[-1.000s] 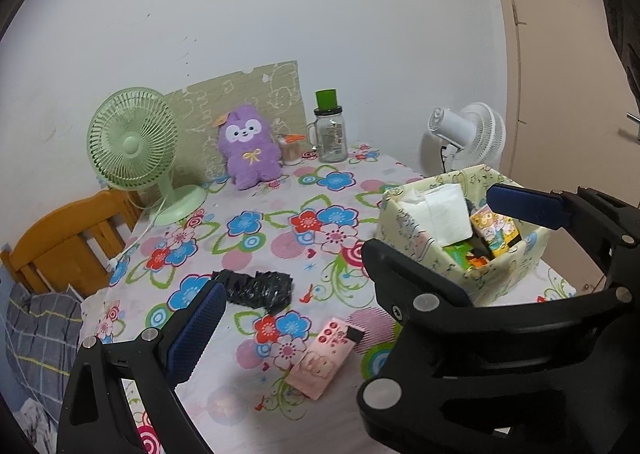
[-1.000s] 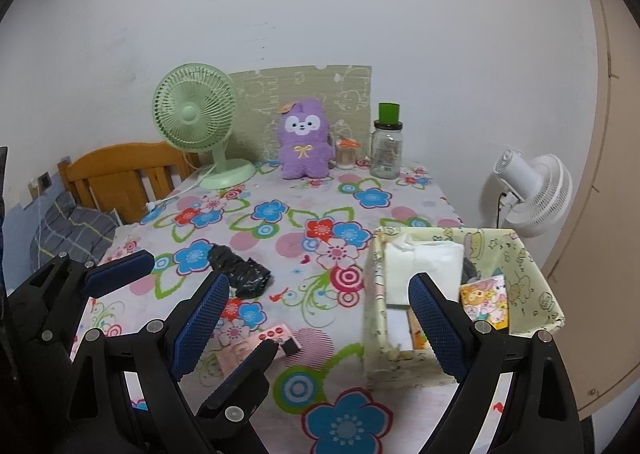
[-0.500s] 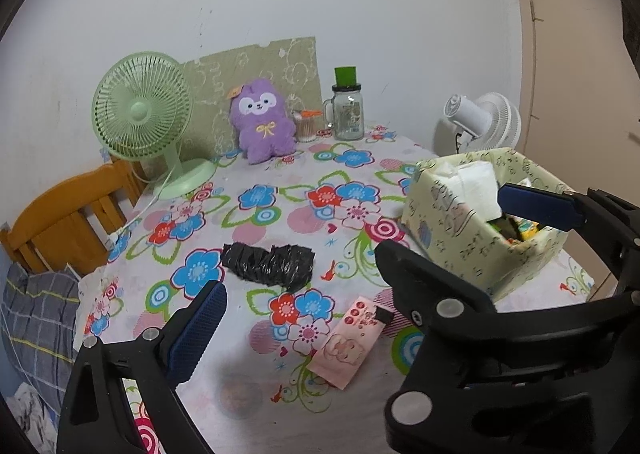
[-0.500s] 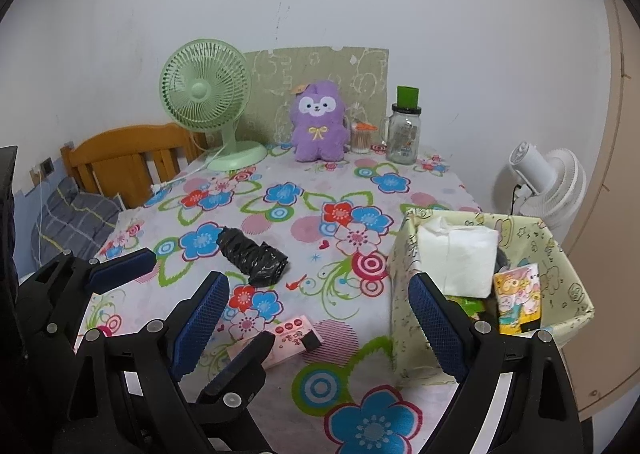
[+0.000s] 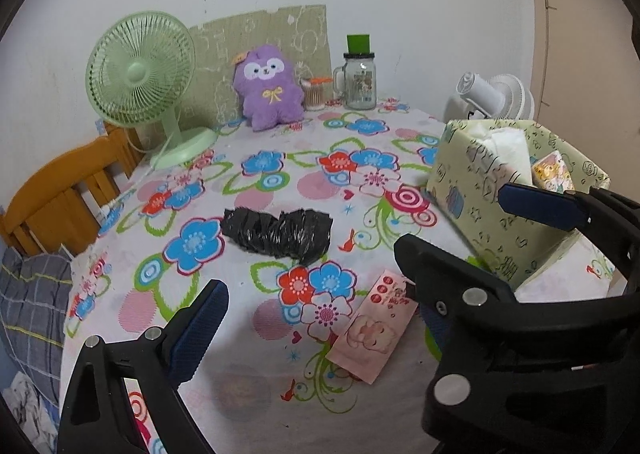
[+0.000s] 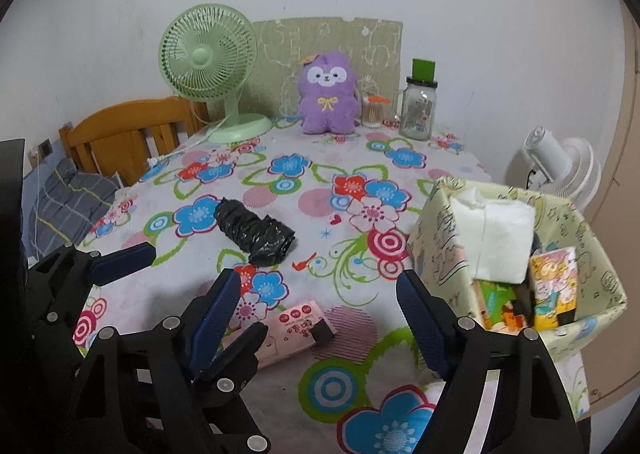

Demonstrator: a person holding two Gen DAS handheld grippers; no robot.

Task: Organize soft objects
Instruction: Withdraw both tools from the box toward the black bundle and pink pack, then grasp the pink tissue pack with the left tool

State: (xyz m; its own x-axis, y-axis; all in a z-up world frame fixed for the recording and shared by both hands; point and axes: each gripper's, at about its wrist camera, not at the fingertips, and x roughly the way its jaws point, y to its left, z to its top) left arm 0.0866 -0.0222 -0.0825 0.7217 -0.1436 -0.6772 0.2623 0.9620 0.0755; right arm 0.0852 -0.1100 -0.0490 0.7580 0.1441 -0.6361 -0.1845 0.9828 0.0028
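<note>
Both grippers have dropped lower and closer to the table since a second ago, so the black roll and the pink packet now look larger in my views. My left gripper [image 5: 360, 250] hangs over the near part of the floral tablecloth [image 5: 280, 182] with its jaws spread wide and nothing between them. My right gripper [image 6: 316, 308] is likewise spread apart and carrying nothing, poised above the near edge of the table.

I see the black crumpled bag roll [image 5: 278, 232] lying near the middle of the cloth, apart from both grippers. A pink tissue packet [image 5: 374, 334] lies flat nearer to me, just right of the roll and close to the right gripper's black frame. On the right side stands the pale green storage box [image 6: 438, 238], which holds a white tissue pack [image 6: 502, 238] and a couple of colourful packets [image 6: 554, 286].

At the far edge a purple plush toy [image 6: 328, 94] sits upright against a cardboard sheet [image 6: 332, 34], with a green desk fan [image 6: 208, 54] to its left and a glass jar with a green lid [image 6: 418, 106] to its right. A white fan [image 6: 564, 166] stands beyond the box, off the table.
</note>
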